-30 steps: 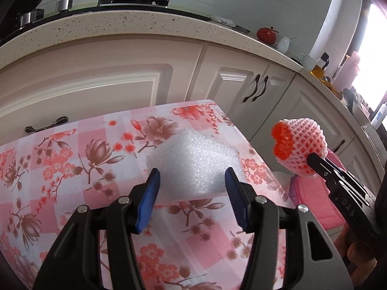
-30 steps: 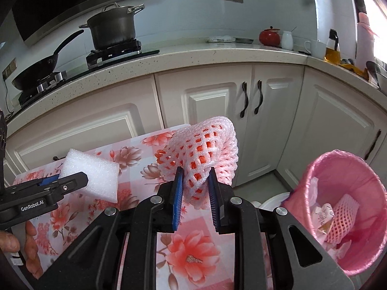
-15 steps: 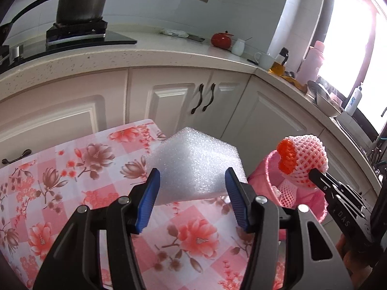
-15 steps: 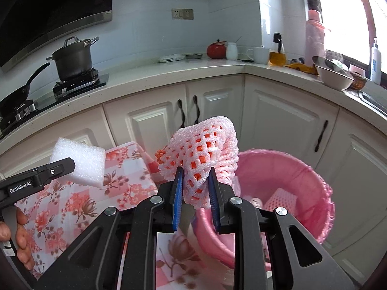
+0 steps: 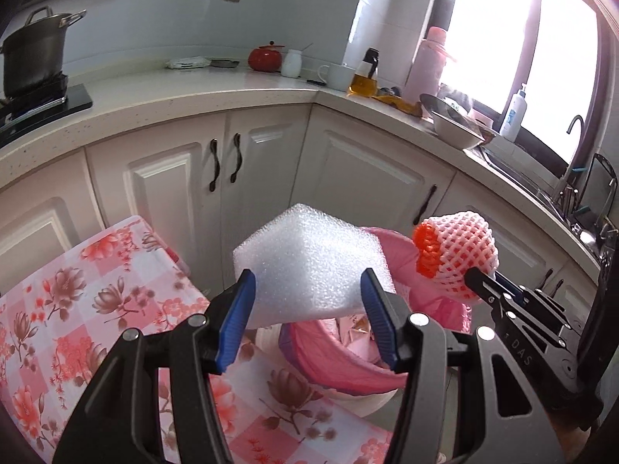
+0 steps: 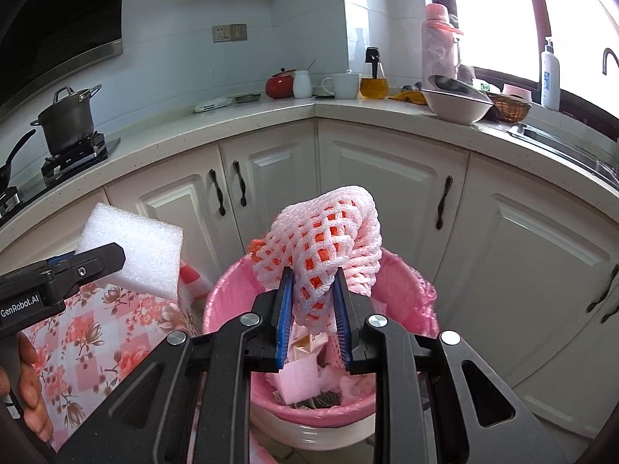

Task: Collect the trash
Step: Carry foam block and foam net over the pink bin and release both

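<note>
The left gripper [image 5: 307, 309] has its fingers clamped on a white, bubbly foam block [image 5: 309, 266], held near the floral table [image 5: 77, 309]. The right gripper [image 6: 311, 309] pinches a pink-and-orange foam fruit net [image 6: 325, 239] above the pink-lined trash bin [image 6: 406, 294].

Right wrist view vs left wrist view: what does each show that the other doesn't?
Only the right wrist view: scraps already lying inside the pink-lined trash bin, a frying pan left of the pot, and the hand holding the left tongs.

Only the left wrist view: the dish rack at the sink.

Both: white foam block gripped by the left tongs, the net fruit sleeve gripped by the right tongs, the floral tablecloth, the pot.
</note>
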Tool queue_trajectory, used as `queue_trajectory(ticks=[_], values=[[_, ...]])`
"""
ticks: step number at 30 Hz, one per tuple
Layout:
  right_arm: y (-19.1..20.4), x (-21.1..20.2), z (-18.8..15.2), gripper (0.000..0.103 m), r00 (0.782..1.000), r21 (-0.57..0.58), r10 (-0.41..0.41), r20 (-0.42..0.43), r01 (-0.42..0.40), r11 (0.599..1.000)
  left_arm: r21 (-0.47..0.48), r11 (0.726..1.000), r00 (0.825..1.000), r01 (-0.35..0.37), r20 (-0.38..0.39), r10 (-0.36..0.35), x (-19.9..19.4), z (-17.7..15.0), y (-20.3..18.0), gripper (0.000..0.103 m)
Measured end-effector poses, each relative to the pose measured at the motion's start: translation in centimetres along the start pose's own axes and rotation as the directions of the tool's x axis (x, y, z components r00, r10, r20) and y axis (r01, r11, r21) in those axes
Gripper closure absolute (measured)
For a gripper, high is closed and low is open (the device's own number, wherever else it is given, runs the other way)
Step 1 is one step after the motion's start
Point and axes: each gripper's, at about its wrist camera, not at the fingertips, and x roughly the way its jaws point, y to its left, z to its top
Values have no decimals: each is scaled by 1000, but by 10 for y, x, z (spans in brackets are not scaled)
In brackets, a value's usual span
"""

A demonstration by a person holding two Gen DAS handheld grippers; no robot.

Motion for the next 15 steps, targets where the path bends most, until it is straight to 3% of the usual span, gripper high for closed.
queue_trajectory(ticks=[12, 15], values=[[-38, 9, 1, 78, 999, 40, -40, -11, 40, 998, 91, 995, 999, 43, -29, -40, 34, 13, -47, 47], [-44, 10, 1, 71, 999, 52, -48, -12, 49, 997, 94, 994, 998, 57, -40, -54, 42, 15, -50, 42]])
